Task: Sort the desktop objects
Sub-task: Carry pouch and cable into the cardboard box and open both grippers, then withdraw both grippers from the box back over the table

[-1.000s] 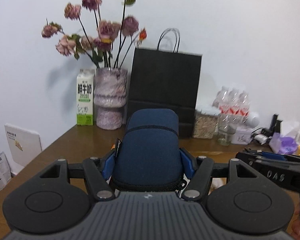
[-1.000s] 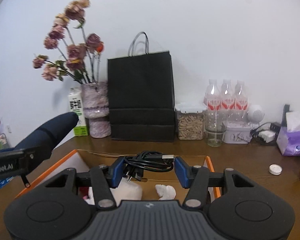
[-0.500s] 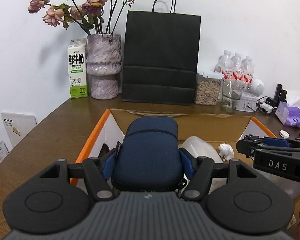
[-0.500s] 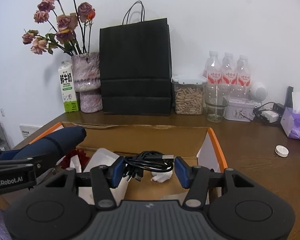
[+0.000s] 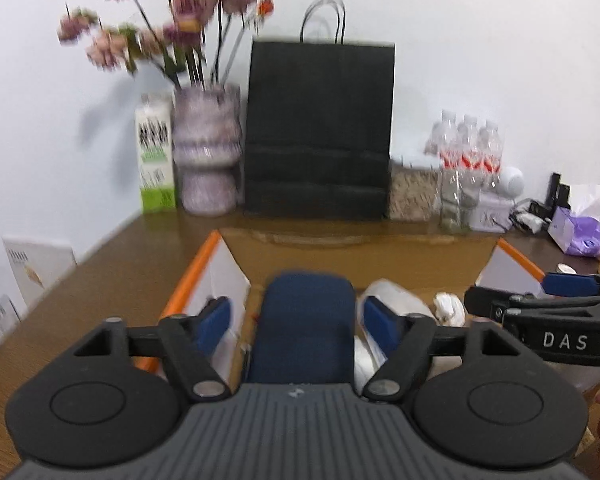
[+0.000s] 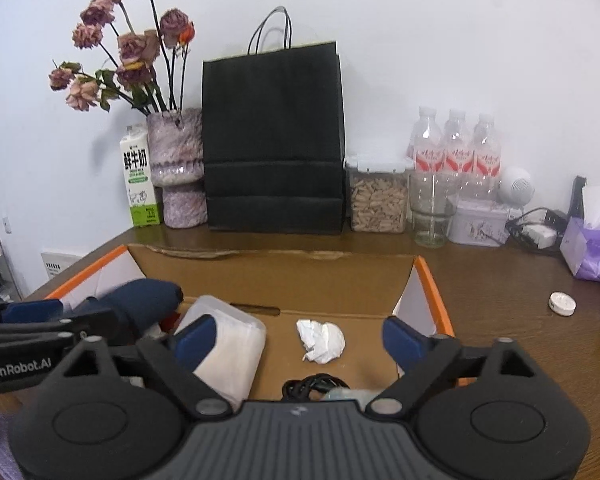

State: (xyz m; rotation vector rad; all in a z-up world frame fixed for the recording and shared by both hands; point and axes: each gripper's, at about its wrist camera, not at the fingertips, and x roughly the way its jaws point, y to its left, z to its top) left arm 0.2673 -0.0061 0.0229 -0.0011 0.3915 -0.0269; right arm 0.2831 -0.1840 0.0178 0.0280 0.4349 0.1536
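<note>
Left wrist: navy case [image 5: 303,328] between spread fingers [image 5: 214,322]

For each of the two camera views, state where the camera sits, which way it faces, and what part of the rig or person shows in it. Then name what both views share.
Left wrist: sits on the left gripper, facing the wall across the cardboard box; its open fingers flank the blue case; the right gripper enters at right.
Right wrist: sits on the right gripper, facing the same way; open fingers above the black cable; the left gripper enters at left.
Shared: box, case, black paper bag.
</note>
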